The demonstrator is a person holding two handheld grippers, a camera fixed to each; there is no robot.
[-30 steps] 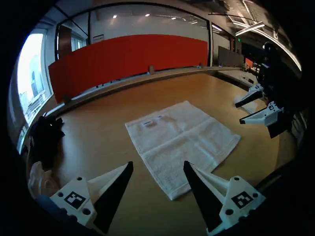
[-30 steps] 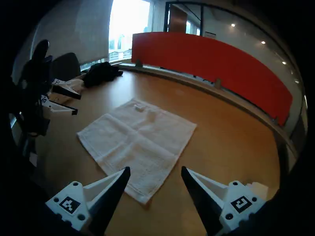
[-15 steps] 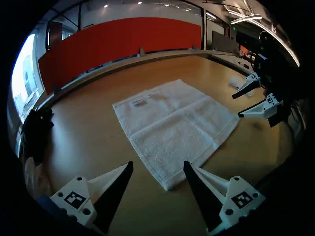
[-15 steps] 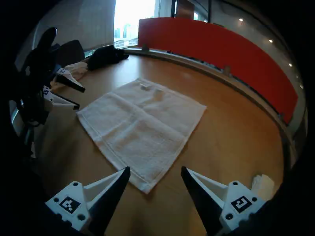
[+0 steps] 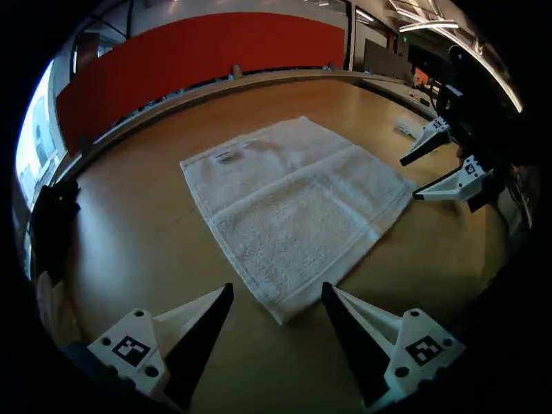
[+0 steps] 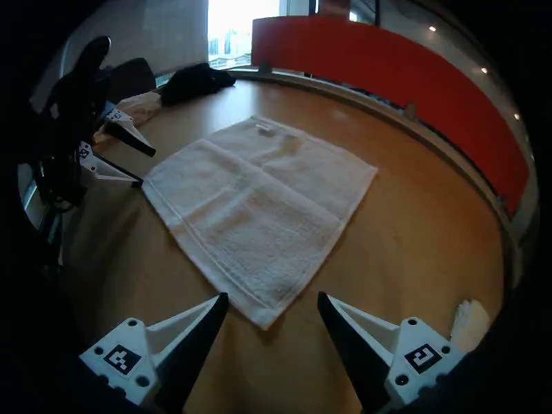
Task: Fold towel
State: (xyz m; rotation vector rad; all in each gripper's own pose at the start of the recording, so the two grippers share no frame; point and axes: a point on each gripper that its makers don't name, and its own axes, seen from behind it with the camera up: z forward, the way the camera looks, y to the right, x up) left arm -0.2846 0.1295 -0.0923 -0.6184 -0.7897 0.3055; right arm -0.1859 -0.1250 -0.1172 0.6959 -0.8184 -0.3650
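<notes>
My left gripper [image 5: 276, 288]: fingers wide apart, clamped on nothing. My right gripper [image 6: 272, 297]: the same, fingers spread and holding nothing. The white square terry towel [image 5: 297, 207] lies flat and opened out on the light brown wooden tabletop [image 5: 138, 228], turned like a diamond to both cameras. In the left gripper view its near corner sits at 6 o'clock, right in the gap between my left fingertips; I can't tell if the tips touch the cloth. In the right gripper view another corner of it sits at 6 o'clock between my right fingertips, contact again unclear. A small sewn label [image 5: 228, 155] sits near the towel's far edge, about 11 o'clock from the towel's middle. In the left gripper view my right gripper is at 3 o'clock, fingers apart, tips just beside the towel's right-hand corner. In the right gripper view my left gripper is at 9 to 10 o'clock, also spread, tips just beside the towel's left-hand corner. A long red partition panel [image 6: 400, 69] runs along the table's far edge, 12 to 2 o'clock. A dark bundled cloth [image 6: 196, 79] lies at 11 o'clock, well apart from the towel. A small white crumpled piece [image 6: 471, 323] lies at 4 o'clock on the table.
</notes>
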